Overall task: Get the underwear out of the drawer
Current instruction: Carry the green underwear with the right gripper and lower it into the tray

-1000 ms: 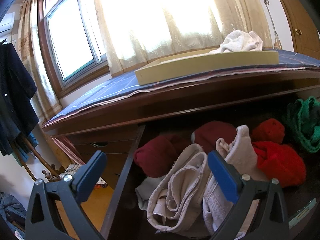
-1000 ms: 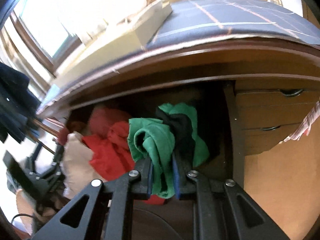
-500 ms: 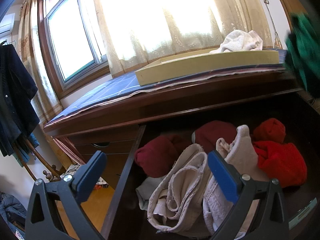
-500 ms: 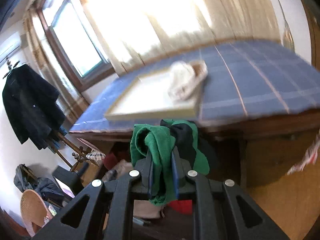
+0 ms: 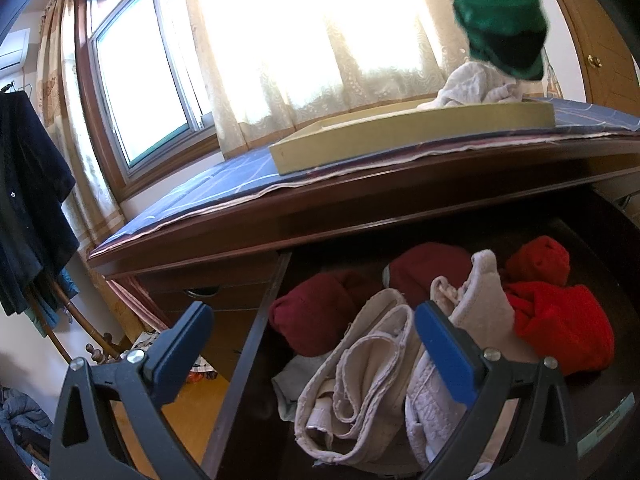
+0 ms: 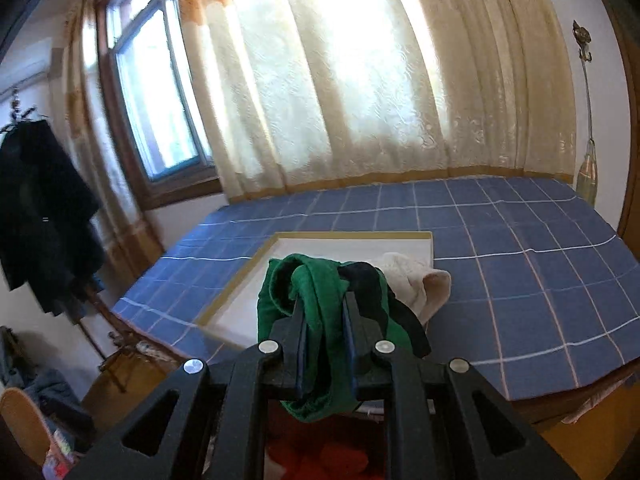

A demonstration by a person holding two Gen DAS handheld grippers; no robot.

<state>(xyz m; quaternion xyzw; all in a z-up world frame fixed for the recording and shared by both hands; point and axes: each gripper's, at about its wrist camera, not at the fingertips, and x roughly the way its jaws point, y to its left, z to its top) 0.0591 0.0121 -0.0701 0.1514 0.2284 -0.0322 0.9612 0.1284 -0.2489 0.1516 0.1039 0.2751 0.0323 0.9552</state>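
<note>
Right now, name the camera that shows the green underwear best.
Right wrist view: the green underwear sits centre frame, pinched in the right tongs. The left wrist view shows it only as a blurred bundle at the top edge.

- I see green underwear [image 6: 320, 300] with a black band.
- My view shows a blue cloth [image 6: 520, 248] with a pale grid.
- I see red [image 5: 560, 328], maroon [image 5: 316, 316] and beige [image 5: 372, 368] garments.
- A cream patterned curtain [image 6: 340, 100] hangs.

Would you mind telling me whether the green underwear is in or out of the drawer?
Out. The right hand-held gripper holds the green underwear above the shallow beige tray, clear of the dark wooden drawer.
</note>
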